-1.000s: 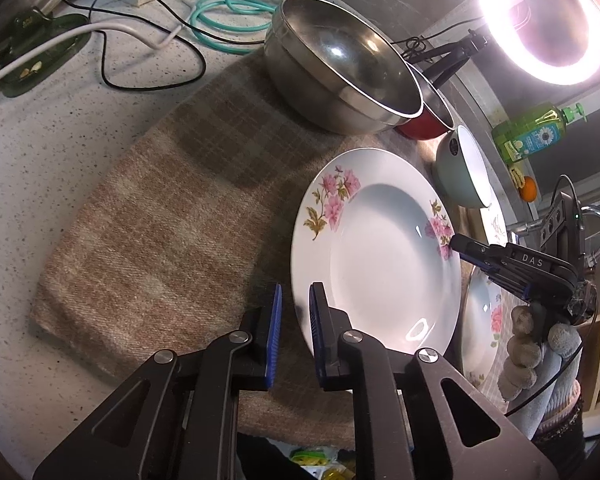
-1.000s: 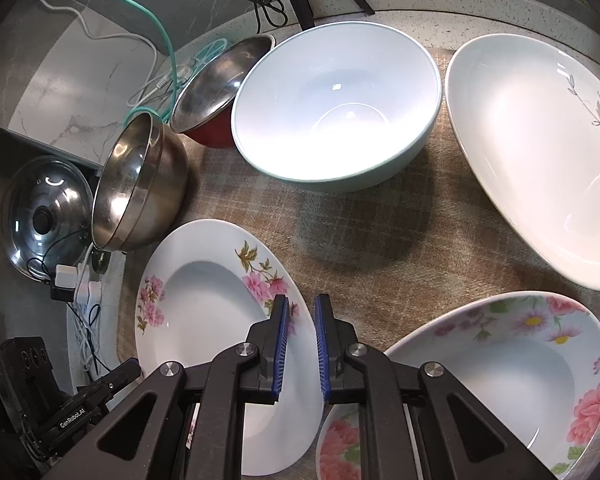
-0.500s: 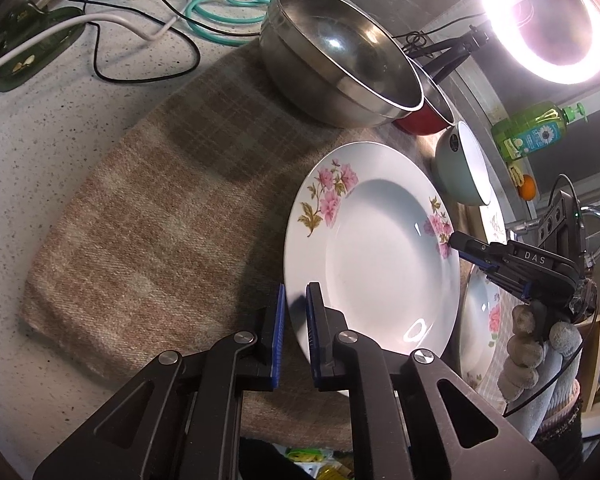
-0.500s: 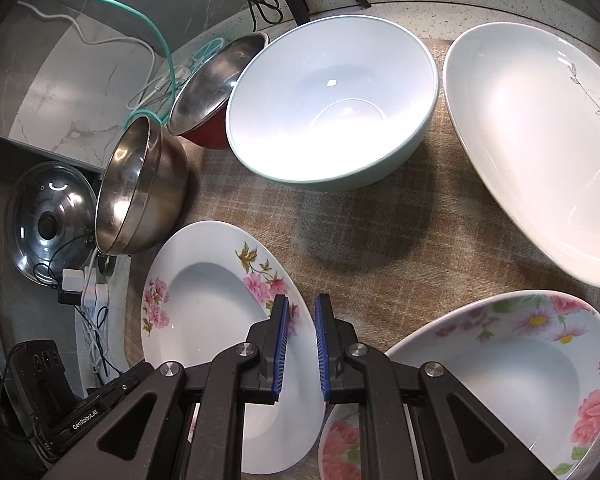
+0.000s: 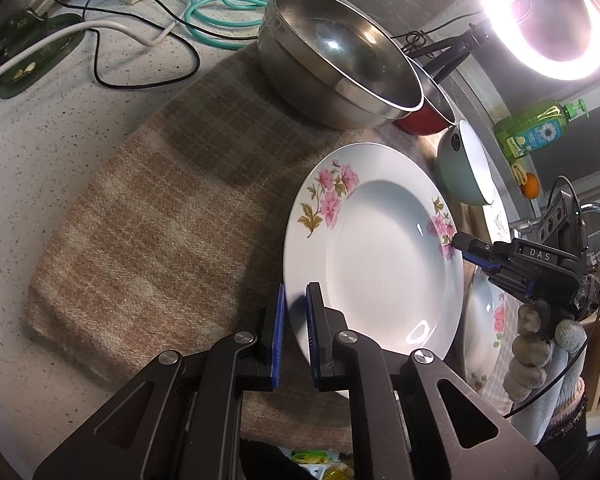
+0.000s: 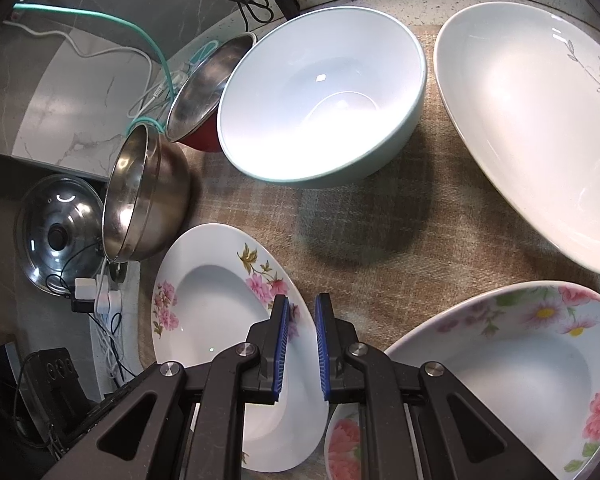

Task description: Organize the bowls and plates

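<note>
Straddling opposite rims of the pink-flowered plate [image 5: 380, 264] on the plaid cloth [image 5: 160, 216], the left claw [image 5: 295, 332] and the right claw [image 6: 300, 348] each stand narrowly parted, pads not clearly gripping it. "DAS" is printed on the right claw's body.

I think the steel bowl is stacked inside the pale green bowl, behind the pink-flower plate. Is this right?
Not quite. The right wrist view shows the steel bowl standing alone on the cloth, beside the pale green bowl, not inside it. It is behind the pink-flower plate.
</note>
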`<move>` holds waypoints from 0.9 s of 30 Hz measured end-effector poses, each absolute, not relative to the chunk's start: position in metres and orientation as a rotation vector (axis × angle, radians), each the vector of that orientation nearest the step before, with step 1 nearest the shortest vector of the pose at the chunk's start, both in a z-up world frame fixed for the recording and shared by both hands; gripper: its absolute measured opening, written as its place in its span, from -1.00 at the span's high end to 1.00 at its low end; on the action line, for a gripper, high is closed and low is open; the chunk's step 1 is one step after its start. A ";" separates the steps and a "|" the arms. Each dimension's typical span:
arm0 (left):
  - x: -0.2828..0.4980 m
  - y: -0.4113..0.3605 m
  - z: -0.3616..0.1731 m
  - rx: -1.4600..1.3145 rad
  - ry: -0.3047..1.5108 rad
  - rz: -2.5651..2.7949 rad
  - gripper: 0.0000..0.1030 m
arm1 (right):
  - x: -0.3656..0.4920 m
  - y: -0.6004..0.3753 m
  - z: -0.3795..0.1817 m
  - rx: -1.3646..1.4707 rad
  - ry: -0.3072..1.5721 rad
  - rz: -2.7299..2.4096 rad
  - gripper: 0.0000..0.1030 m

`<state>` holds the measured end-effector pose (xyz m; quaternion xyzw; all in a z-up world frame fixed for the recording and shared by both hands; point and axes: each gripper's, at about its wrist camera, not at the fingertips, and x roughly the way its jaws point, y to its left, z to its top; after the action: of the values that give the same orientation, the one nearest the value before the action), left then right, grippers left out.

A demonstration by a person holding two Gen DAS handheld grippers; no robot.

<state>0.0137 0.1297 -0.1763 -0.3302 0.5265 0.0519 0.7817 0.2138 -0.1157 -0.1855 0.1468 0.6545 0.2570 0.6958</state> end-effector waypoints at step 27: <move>0.015 0.143 -0.173 -0.658 1.150 0.138 0.81 | 0.189 -0.103 -0.181 0.293 1.464 0.579 0.75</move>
<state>0.0146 0.1431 -0.1733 -0.3052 0.5333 0.0638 0.7863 0.1892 -0.1031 -0.1813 0.1315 0.6564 0.2595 0.6961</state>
